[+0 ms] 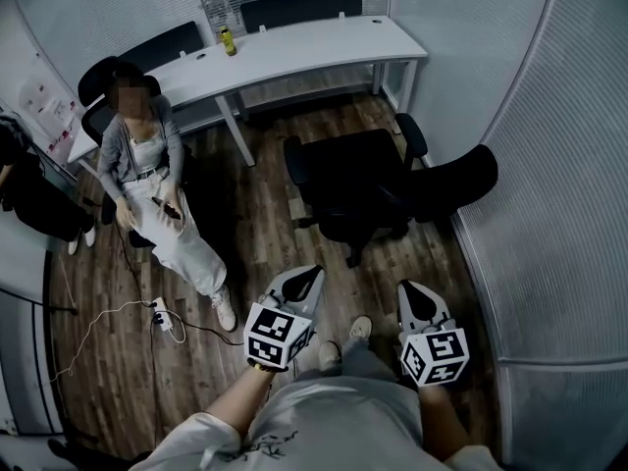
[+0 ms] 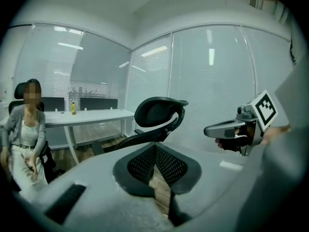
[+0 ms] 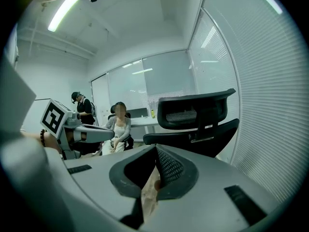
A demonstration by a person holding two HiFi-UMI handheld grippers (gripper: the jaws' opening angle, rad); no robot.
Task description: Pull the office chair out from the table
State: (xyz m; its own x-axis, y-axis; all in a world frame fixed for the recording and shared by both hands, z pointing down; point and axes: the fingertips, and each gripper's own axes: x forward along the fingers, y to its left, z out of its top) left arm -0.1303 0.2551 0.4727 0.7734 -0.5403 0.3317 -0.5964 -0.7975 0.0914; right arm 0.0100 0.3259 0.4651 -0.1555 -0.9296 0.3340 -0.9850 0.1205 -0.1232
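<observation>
Far left, a person [image 1: 147,165] is sitting beside the white tabletop [image 1: 314,47], and a yellow bottle [image 1: 227,40] is standing on it. You're holding the left tongs [image 1: 302,281] pressed together with nothing between them. The office chair [image 1: 358,189] is sitting on the wood floor [image 1: 275,253], clear of the tabletop, ahead of both tongs and touching neither. You're holding the right tongs [image 1: 416,296] pinched together too, empty, pointing toward the chair.

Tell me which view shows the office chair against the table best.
Head view: the whole office chair is seen from above, standing apart from the table. The left gripper view shows mainly its headrest and back side-on; the right gripper view shows the same parts.
</observation>
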